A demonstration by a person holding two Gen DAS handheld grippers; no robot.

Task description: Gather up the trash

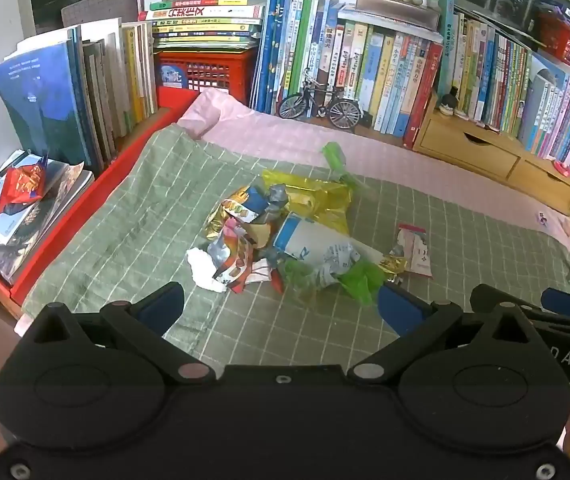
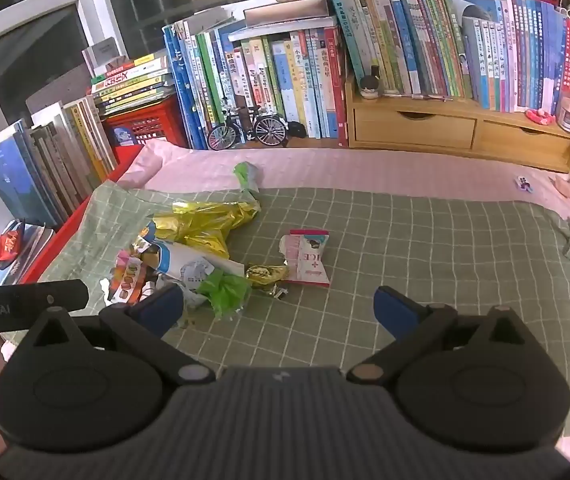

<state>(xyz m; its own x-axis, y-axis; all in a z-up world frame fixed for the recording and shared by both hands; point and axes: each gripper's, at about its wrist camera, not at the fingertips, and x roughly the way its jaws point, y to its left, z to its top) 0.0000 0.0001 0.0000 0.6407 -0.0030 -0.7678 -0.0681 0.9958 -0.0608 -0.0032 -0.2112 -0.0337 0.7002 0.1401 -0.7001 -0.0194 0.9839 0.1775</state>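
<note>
Both the left gripper [image 1: 281, 308] and right gripper [image 2: 279, 308] gape wide, holding nothing, above the green checked cloth [image 2: 405, 248]. The wrapper pile [image 1: 281, 236] lies mid-cloth, a pink packet [image 2: 308, 258] just beside it. Book rows [image 2: 425, 52] and a toy bicycle [image 1: 319, 104] stand behind, well apart.

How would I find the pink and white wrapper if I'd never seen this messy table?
Look at the green checked cloth in front of the wall of books. A trash pile lies on its left part; the pink and white wrapper lies flat at the pile's right edge, beside a gold foil wrapper. Only this one has pink letters.
</note>
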